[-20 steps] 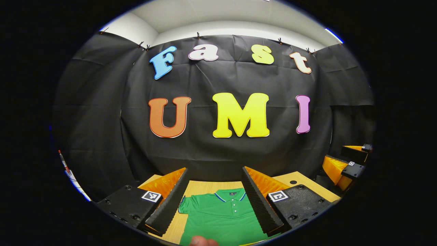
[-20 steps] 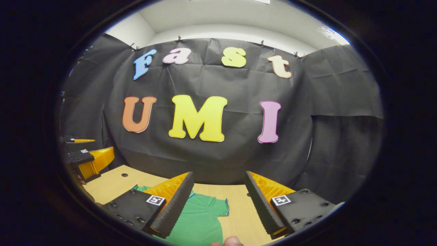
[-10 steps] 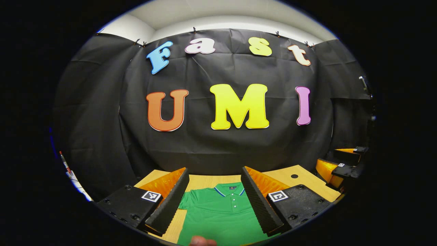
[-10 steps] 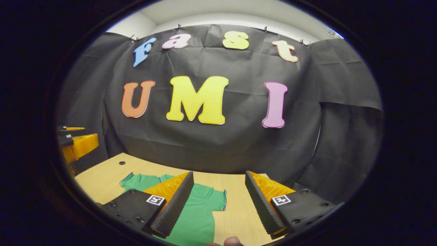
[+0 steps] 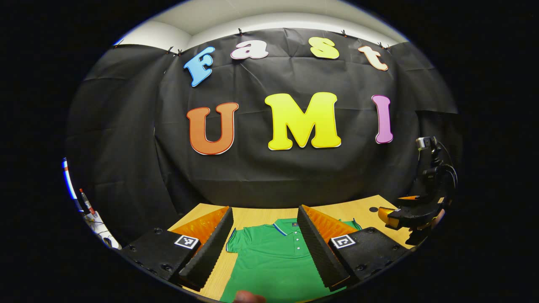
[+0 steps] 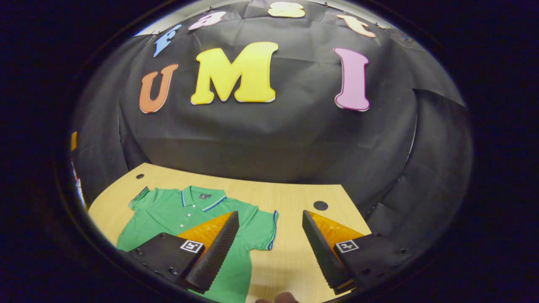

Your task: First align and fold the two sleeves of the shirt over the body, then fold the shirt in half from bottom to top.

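Both grippers are wide apart and hold nothing: the left gripper (image 5: 263, 240), the right gripper (image 6: 269, 244). The green shirt (image 6: 181, 214) lies flat on the wooden table (image 6: 290, 198), collar pointing away toward the black cloth wall (image 6: 269, 134).

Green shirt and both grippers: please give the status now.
Left gripper open, right gripper open, both above the table. Green shirt flat, sleeves unfolded, untouched. Nothing in the way.
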`<action>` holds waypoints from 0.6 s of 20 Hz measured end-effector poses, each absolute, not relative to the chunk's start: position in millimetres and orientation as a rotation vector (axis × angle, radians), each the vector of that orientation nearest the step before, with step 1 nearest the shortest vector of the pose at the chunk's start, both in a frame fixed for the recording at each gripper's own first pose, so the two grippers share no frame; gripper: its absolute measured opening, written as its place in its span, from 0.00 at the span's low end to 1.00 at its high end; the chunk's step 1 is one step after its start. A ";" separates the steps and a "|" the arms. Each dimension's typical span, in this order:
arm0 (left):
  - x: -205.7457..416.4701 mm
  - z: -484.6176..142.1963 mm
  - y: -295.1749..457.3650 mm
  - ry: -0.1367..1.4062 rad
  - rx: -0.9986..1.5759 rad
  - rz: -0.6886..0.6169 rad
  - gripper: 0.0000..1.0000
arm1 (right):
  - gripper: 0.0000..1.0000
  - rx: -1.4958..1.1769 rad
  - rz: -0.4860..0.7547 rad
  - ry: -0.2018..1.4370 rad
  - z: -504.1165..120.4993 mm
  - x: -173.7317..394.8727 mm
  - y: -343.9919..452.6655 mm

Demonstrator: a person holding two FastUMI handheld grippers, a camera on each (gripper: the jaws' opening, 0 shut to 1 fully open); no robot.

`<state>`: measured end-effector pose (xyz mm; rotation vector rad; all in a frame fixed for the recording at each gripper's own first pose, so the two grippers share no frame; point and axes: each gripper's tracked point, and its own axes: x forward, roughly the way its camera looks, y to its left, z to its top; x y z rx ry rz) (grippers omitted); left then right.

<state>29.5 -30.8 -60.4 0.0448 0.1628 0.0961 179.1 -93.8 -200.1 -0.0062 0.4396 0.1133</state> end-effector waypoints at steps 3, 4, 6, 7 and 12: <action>29.0 -66.1 -28.4 0.186 0.040 0.125 0.98 | 0.98 -0.010 0.136 0.518 -237.3 202.4 -94.8; 29.6 -68.1 -28.8 0.193 0.036 0.129 0.98 | 0.98 -0.010 0.143 0.536 -247.1 210.5 -93.5; 30.0 -77.7 -30.4 0.219 0.032 0.135 0.98 | 0.98 -0.020 0.149 0.565 -268.8 225.9 -92.7; 29.3 -80.7 -30.4 0.230 0.032 0.140 0.98 | 0.98 -0.023 0.151 0.579 -278.6 233.8 -93.0; 31.1 -93.5 -34.0 0.265 0.031 0.152 0.98 | 0.97 0.017 0.143 0.646 -318.2 273.7 -90.6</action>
